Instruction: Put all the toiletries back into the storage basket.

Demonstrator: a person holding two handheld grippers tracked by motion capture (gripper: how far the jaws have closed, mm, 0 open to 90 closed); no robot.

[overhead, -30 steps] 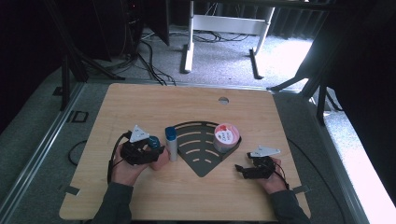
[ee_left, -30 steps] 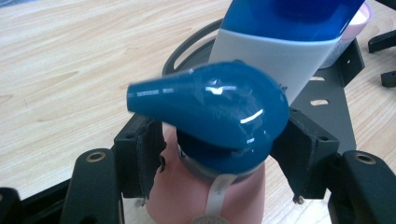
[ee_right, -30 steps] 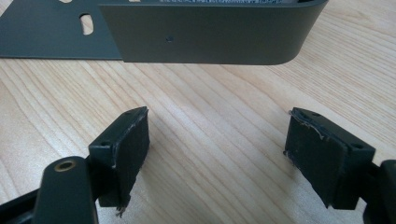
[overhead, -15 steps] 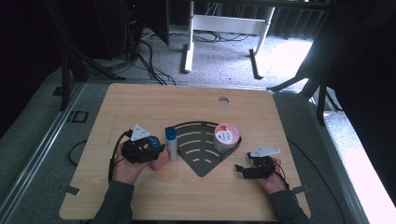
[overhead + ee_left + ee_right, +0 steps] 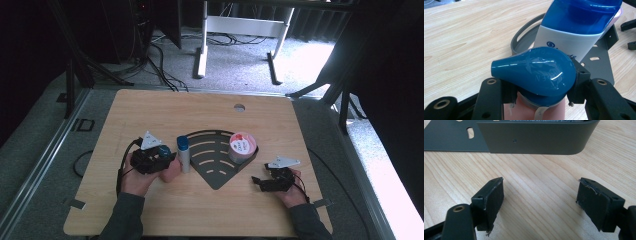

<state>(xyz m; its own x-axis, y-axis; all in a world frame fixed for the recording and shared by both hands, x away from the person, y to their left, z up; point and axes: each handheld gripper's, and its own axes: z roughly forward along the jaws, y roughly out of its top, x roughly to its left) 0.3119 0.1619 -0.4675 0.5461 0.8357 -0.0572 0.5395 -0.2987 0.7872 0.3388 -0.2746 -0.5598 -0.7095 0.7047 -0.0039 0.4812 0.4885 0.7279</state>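
The left gripper [image 5: 536, 100] has just been closing its jaws, which now press a blue bulb [image 5: 536, 71]; a bottle [image 5: 574, 30] stands just beyond. The right gripper [image 5: 540, 202] has its jaws wide open over the bare desk [image 5: 536, 177].

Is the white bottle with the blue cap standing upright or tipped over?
Upright. In the high view the bottle stands on its base at the dark rack's left edge, cap on top, beside the left gripper.

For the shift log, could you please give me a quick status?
Left hand-held gripper closing on blue-capped pink bottle. Right hand-held gripper open, empty. White bottle close ahead.
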